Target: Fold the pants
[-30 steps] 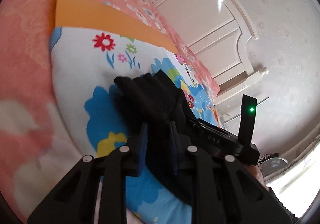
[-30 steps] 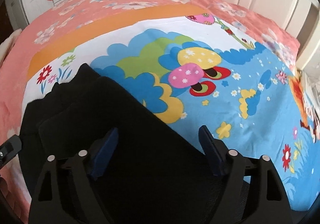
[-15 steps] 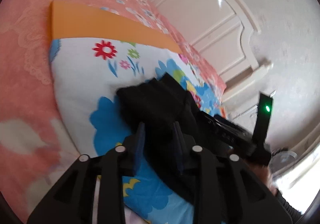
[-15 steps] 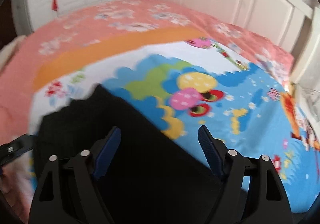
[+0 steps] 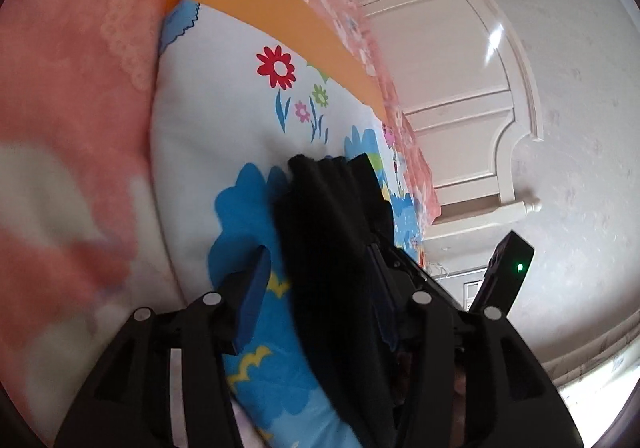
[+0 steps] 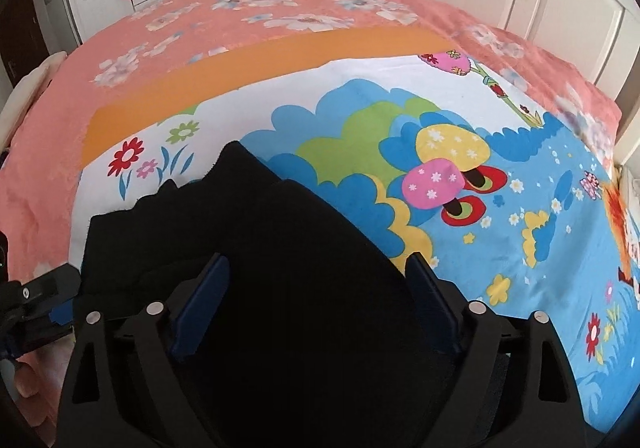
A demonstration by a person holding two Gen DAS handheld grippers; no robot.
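The black pants (image 6: 248, 248) lie bunched in overlapping layers on the cartoon-print sheet (image 6: 360, 135) spread over the bed, which gives a flat, soft base for folding. The left tool (image 5: 316, 288) straddles their edge with its jaws opening, the fabric between them but apparently let go. The right tool (image 6: 316, 288) hangs over the dark cloth, jaws spreading wide, pinching nothing. The garment's long axis seems to run from the tools up-left toward the orange band (image 6: 240, 75).
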